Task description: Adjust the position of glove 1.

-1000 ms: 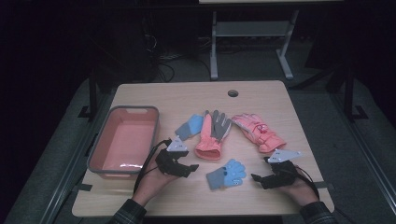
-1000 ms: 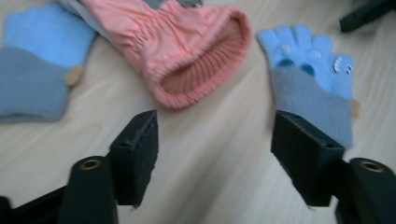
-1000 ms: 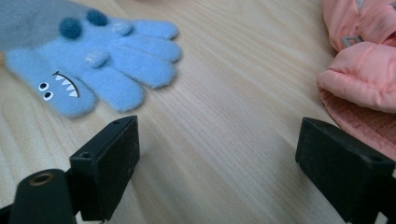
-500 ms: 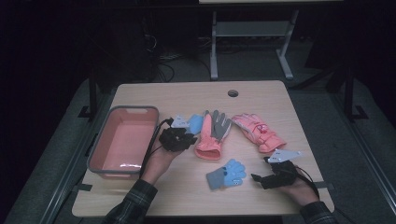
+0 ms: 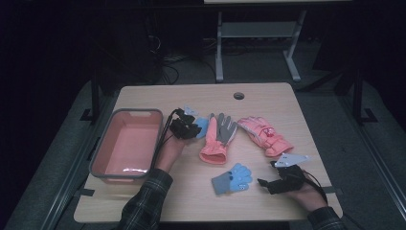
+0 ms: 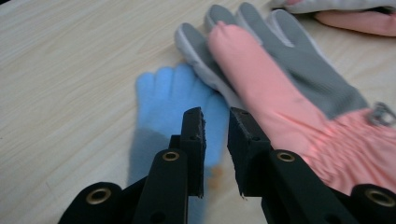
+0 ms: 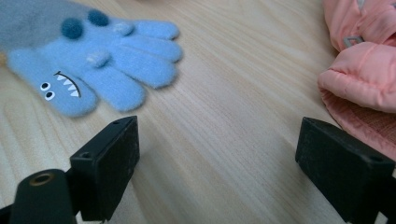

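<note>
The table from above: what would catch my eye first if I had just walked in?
Probably the gloves scattered mid-table: a pink and grey glove, a puffy pink glove to its right, and a small blue glove with a cartoon face nearer the person. Next, the pink tub at the left edge. The left tool hovers at another small blue glove beside the pink and grey one.

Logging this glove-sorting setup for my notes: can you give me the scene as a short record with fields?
surface: wooden table
container: pink bin, left side
left gripper: over plain blue glove; jaws have just been closing and easing apart, narrow gap, nothing pinched
right gripper: jaws wide, nothing between
near it: blue monster glove
middle: pink-and-grey glove, padded pink glove
</note>
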A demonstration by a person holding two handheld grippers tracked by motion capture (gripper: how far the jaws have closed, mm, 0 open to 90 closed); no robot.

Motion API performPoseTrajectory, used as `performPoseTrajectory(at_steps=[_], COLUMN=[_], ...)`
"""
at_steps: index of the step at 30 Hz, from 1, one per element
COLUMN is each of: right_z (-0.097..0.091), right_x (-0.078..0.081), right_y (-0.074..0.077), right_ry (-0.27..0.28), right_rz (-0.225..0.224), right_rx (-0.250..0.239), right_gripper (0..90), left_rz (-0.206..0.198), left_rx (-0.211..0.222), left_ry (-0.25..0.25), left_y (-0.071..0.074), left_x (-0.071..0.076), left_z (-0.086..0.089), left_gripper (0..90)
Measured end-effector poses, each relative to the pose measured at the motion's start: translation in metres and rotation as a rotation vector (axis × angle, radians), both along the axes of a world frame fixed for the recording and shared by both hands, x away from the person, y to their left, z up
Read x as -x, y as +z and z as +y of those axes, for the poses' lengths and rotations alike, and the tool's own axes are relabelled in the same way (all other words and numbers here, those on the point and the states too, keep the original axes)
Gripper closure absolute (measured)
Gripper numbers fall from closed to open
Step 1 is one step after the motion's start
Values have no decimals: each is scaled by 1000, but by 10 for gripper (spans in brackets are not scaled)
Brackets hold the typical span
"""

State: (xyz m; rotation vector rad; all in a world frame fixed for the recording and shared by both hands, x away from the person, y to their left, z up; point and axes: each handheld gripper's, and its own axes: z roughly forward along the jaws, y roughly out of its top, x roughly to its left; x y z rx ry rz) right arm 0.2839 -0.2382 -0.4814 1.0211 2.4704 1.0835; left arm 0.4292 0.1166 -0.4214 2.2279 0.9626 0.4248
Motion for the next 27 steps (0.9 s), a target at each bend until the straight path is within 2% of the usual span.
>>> performPoseTrajectory(at_steps=[1,4,5,7,12,14,16,22,27], right_z=[0,0,0,0,0,0,0,0,0], right_x=[0,0,0,0,0,0,0,0,0], right_y=[0,0,0,0,0,0,0,0,0], right_ry=[0,7,9,11,12,14,14,14,14], right_rz=[0,0,-1,-2,0,-3,-3,-2,-2], right_rx=[0,1,-2,-1,-3,-2,-2,-1,-1], right_gripper=[130,129,129,129,130,130,130,130,130], left_rz=[-7,25,31,35,55,68,65,94,113], left_rx=[-5,-30,-26,-47,-99,-73,-82,-65,-20], left_ry=[9,30,37,46,42,52,45,41,59], left_y=[-2,-12,-15,-19,-32,-36,-36,-35,-33], left_x=[-3,-14,-16,-19,-25,-26,-26,-27,-28], left_z=[1,3,3,2,1,2,1,2,4], left_gripper=[739,709,699,681,657,661,684,843,875])
